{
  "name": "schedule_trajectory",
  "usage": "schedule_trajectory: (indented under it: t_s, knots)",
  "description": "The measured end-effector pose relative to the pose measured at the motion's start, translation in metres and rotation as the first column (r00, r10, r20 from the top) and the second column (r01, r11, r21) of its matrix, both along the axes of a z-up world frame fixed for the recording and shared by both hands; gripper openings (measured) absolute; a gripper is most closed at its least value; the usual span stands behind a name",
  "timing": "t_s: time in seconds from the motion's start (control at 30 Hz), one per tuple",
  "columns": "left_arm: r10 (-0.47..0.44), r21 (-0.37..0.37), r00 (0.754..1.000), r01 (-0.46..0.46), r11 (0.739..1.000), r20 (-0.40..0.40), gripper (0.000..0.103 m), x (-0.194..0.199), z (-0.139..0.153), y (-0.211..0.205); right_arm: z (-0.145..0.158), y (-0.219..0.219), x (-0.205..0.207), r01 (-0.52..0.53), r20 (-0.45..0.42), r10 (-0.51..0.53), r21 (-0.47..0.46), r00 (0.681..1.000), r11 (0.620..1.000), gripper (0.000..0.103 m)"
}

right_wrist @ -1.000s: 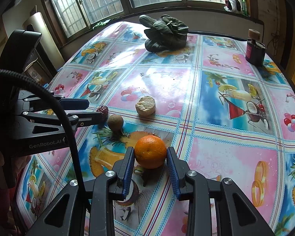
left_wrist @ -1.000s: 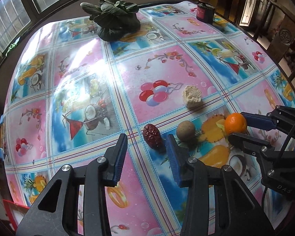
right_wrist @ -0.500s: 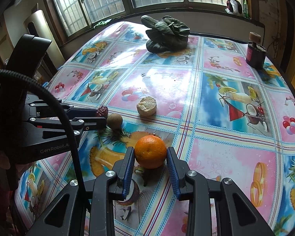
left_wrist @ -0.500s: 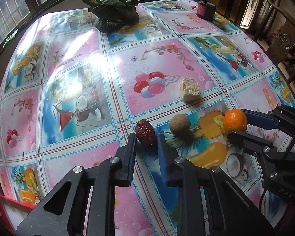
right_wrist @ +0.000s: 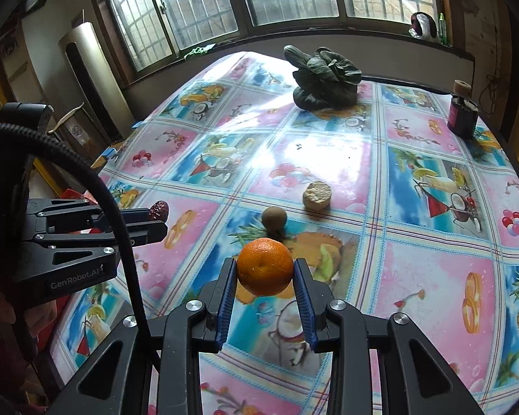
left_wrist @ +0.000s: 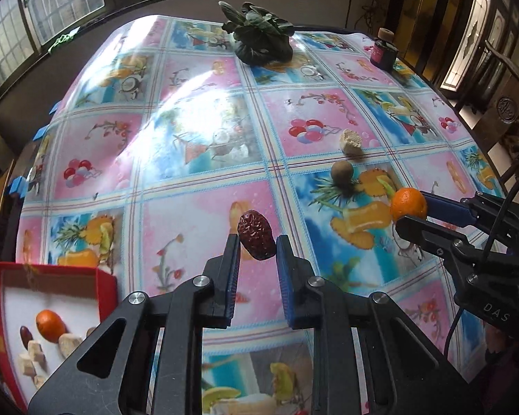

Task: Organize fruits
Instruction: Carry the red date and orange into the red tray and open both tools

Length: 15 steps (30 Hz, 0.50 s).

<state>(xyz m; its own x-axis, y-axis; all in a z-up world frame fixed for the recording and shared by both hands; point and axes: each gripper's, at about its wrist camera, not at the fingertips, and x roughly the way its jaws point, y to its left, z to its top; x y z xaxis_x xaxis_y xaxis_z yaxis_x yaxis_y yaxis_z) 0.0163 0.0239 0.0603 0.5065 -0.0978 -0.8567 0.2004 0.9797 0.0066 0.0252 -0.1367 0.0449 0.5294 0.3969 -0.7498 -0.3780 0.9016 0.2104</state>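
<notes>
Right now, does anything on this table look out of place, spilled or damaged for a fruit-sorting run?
Nothing spilled or damaged. The odd ones out are a leafy green vegetable and a dark jar at the table's far end, neither a fruit. The pale chunk beside the small brown fruit has a rough, broken-looking top.

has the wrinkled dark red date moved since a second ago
Yes. The wrinkled dark red date has left its spot beside the round brown fruit and gone leftward, clamped in the left gripper.

Black tongs, blue ribbed pads, silver screws
</notes>
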Motion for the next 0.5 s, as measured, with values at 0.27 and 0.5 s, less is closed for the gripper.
schedule_trajectory:
  t_s: [0.27,0.5]
  knots:
    - [0.083,-0.031,0.996,-0.082,0.996,0.025,0.02,-0.049,0.013,0.052,0.009,0.036,-0.031,-0.061,0.01,0.061,0.029,0.998,0.998,0.032]
    - [0.206,-0.024,0.977,-0.205,0.978,0.054,0.02,-0.084,0.019,0.118,0.012,0.081,-0.051,-0.151,0.014,0.151,0.026,0.988,0.988,0.032]
